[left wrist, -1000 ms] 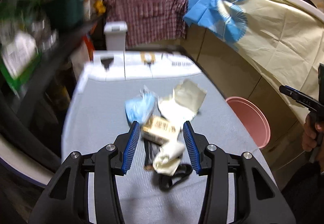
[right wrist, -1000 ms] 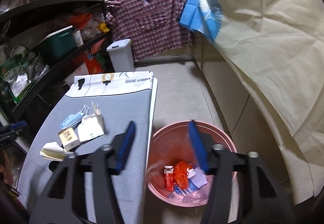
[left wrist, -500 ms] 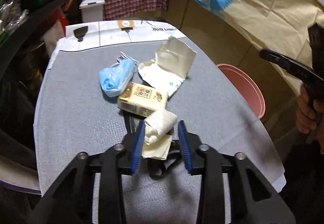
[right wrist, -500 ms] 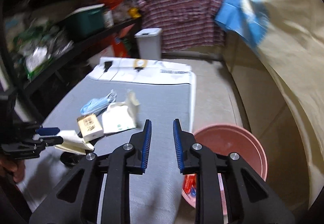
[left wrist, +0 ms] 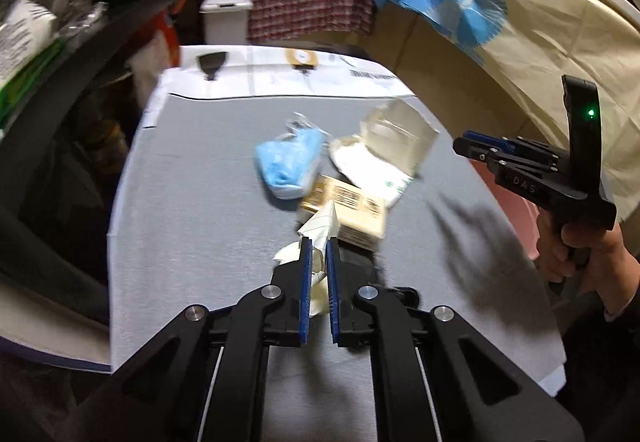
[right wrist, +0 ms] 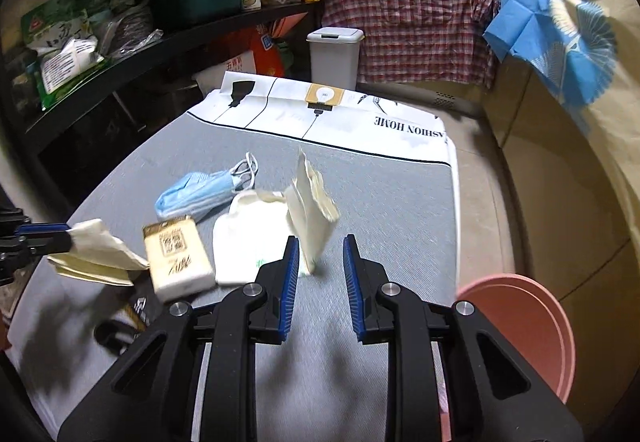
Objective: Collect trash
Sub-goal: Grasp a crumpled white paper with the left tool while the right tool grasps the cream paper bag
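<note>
One crumpled paper [left wrist: 316,230], long axis fingers-aligned

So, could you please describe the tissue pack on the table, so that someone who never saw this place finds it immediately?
Look at the grey table beside the pink bin. In the litter at its middle, the tissue pack lies between the crumpled paper and the white torn wrapper. It alone is a firm, cream brick with printing on top.
</note>
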